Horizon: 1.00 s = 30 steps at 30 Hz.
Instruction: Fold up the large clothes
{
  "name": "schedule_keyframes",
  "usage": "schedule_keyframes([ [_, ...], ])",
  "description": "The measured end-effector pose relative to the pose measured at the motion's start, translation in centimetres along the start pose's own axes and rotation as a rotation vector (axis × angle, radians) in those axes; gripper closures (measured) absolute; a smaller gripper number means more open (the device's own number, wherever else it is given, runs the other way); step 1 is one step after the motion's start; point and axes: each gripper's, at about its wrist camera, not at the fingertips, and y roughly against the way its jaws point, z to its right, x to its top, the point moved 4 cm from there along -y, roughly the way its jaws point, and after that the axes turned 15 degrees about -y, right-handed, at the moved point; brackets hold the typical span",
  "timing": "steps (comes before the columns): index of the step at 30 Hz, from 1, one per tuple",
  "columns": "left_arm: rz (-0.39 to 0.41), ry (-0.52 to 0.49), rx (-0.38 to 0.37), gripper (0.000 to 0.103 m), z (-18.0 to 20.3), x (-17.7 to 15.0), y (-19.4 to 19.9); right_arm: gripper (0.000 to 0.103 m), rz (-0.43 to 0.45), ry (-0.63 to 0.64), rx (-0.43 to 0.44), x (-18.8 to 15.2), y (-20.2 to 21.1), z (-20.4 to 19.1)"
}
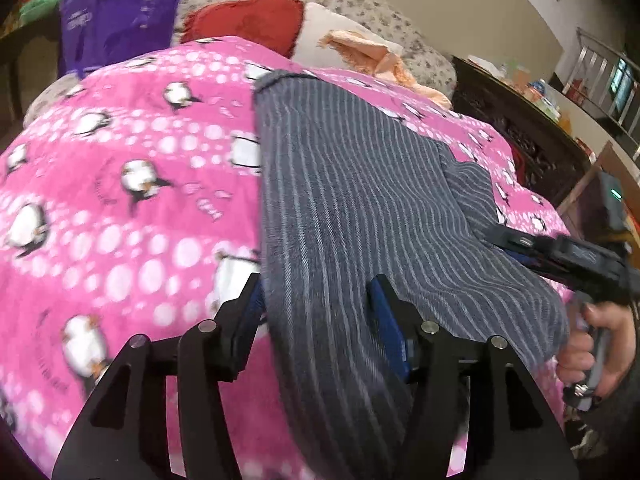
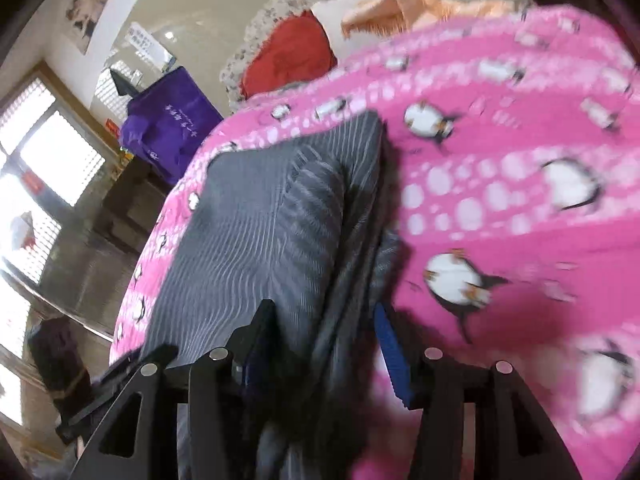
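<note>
A large grey striped garment (image 1: 360, 184) lies along a bed covered with a pink penguin blanket (image 1: 120, 184). My left gripper (image 1: 316, 292) stands open, its two fingers straddling the garment's near end. The right gripper (image 1: 560, 256) shows in the left wrist view at the garment's right edge, held by a hand. In the right wrist view the same garment (image 2: 260, 220) lies folded lengthwise on the pink blanket (image 2: 500, 200). My right gripper (image 2: 324, 320) is open with cloth bunched between its fingers.
A red cushion (image 1: 248, 16), a peach cloth (image 1: 372, 52) and a floral pillow lie at the bed's head. A purple bag (image 1: 116, 8) stands beyond the bed. A dark wooden cabinet (image 1: 520, 128) flanks the right side. Windows (image 2: 40, 168) light the room.
</note>
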Motion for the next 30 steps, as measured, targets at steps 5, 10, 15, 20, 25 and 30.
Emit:
schedule_keyframes([
  [5, -0.053, -0.053, 0.101, 0.001, 0.5, -0.9, 4.8, 0.054, 0.029, 0.108, -0.128, -3.1, 6.7, -1.8],
  [10, -0.063, -0.083, 0.21, 0.001, 2.6, -2.1, 9.2, 0.052, 0.043, 0.146, -0.192, -8.5, 12.9, -2.0],
  [15, -0.049, -0.042, 0.384, 0.001, 4.0, -1.3, 12.9, 0.052, 0.061, 0.173, -0.206, -11.5, 15.1, -2.4],
  [20, -0.058, 0.016, 0.335, 0.001, 3.9, -0.7, 14.2, 0.052, 0.089, 0.182, -0.209, -11.9, 16.2, -2.7],
  [25, -0.061, 0.028, 0.337, 0.001, 4.7, -0.9, 15.6, 0.052, 0.109, 0.191, -0.206, -12.2, 17.1, -3.0],
  [30, -0.068, 0.033, 0.327, 0.001, 4.7, -0.9, 15.8, 0.052, 0.108, 0.186, -0.201, -12.6, 17.2, -3.1],
])
